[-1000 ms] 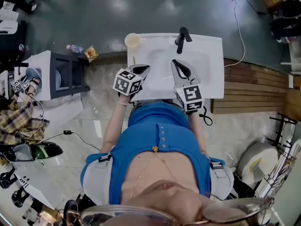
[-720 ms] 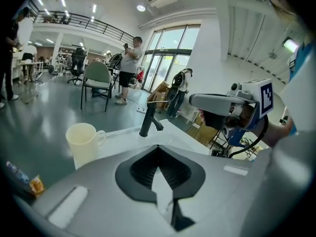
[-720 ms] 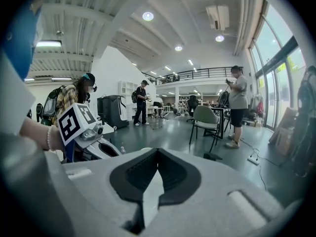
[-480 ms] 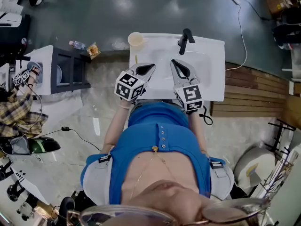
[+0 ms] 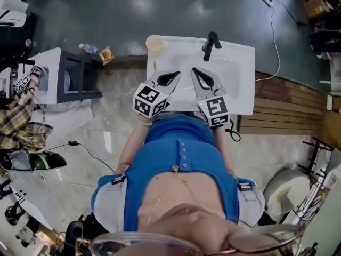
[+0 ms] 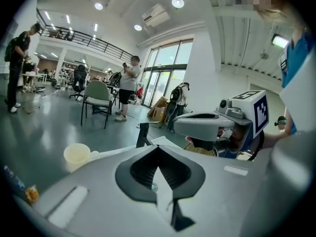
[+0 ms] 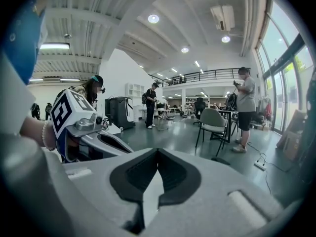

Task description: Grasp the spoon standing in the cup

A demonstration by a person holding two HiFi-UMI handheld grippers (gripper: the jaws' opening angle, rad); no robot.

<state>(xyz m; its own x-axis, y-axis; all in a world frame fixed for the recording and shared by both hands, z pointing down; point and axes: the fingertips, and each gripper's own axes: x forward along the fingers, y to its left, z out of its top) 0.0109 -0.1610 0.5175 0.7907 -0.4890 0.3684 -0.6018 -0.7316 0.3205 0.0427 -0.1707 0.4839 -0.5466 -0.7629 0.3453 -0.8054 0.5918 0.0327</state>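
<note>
Little has shifted in the last second: left gripper [image 5: 171, 78] and right gripper [image 5: 200, 78] still hover clenched and empty over the worktop's [image 5: 241, 92] near edge, well apart from the cup [image 5: 154, 42] at its far left corner, where I can make out no spoon, so the reach looks not yet begun.

Right gripper [image 7: 157, 153] jaws together, nothing between; left gripper [image 7: 91, 132] close at left; chair [image 7: 215, 122] beyond.

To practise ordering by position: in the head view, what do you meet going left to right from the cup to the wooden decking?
cup → left gripper → right gripper → wooden decking
</note>
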